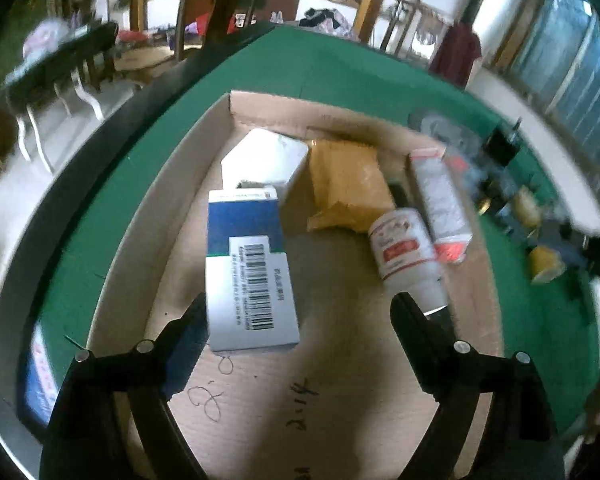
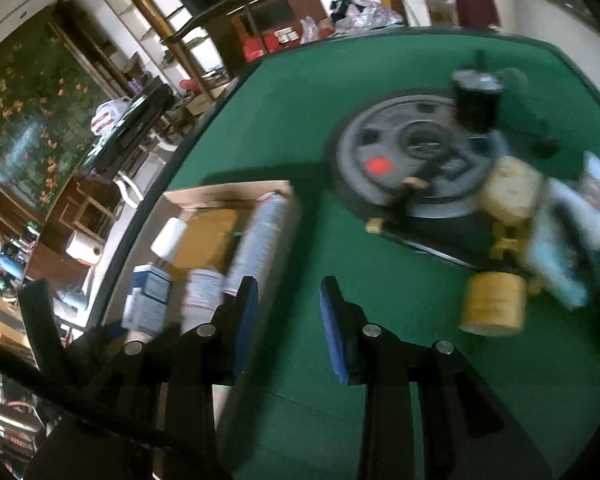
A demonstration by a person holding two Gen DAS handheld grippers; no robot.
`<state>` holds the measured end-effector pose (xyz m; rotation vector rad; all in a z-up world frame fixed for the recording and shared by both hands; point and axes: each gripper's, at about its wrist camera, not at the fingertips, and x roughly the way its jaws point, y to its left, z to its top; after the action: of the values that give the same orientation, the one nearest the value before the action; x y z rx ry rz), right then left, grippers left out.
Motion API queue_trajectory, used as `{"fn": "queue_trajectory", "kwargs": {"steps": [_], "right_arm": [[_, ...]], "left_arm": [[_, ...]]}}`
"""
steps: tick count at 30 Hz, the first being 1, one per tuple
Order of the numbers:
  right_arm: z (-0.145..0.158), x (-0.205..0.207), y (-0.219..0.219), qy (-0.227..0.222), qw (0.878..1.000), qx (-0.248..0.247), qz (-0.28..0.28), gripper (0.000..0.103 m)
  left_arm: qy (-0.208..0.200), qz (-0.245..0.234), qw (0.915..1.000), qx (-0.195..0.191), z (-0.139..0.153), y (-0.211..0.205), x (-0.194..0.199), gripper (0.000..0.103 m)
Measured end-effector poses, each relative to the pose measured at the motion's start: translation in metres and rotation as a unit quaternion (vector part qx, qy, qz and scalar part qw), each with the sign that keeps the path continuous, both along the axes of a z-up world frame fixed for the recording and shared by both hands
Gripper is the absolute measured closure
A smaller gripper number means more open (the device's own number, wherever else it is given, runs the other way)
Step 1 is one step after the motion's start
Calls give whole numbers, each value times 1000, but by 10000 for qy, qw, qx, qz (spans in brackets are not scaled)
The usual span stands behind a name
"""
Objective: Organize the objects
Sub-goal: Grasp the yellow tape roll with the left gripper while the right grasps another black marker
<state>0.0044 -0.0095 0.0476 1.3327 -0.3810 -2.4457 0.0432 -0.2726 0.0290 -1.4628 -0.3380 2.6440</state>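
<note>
Left gripper (image 1: 300,312) spread wide over the cardboard box (image 1: 172,184), gripping nothing; blue-and-white carton (image 1: 248,272) lying just beside its left finger, white bottle (image 1: 404,252) by the right. Right gripper (image 2: 288,292) parted narrowly, empty, above green table (image 2: 300,128); yellow roll (image 2: 492,304) near.
</note>
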Motion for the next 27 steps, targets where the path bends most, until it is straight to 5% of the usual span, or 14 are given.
{"fn": "queue_trajectory", "kwargs": {"steps": [4, 6, 7, 8, 10, 11, 14, 17, 23, 27], "right_arm": [[37, 19, 48, 553, 9961, 543, -416, 72], [57, 26, 68, 939, 9897, 852, -666, 52], [67, 34, 80, 1187, 9842, 1000, -855, 26], [75, 46, 96, 1581, 9746, 1114, -1132, 11], [80, 60, 116, 2006, 9638, 1107, -1363, 10], [76, 58, 131, 1934, 9589, 1284, -1633, 10], [55, 47, 181, 1462, 9542, 1143, -2346, 10], [31, 42, 226, 1133, 9553, 623, -2658, 10], [1, 47, 277, 1016, 9507, 200, -2922, 10], [-13, 51, 292, 895, 9494, -238, -3002, 10]], "left_arm": [[736, 241, 9957, 516, 40, -8, 25, 18], [1228, 227, 9912, 450, 64, 2, 41, 18], [1511, 174, 9874, 439, 78, 11, 50, 18], [1711, 104, 9842, 434, 87, 19, 57, 18], [2118, -188, 9758, 507, 105, 40, 68, 1], [2214, -362, 9725, 622, 108, 53, 70, 1], [1539, -959, 9773, 1099, 92, 99, 50, 1], [668, -1391, 9833, 964, 63, 149, 31, 2], [1009, -1707, 9796, -332, 49, 218, 23, 2], [928, -1633, 9803, -612, 42, 247, 6, 2]]}}
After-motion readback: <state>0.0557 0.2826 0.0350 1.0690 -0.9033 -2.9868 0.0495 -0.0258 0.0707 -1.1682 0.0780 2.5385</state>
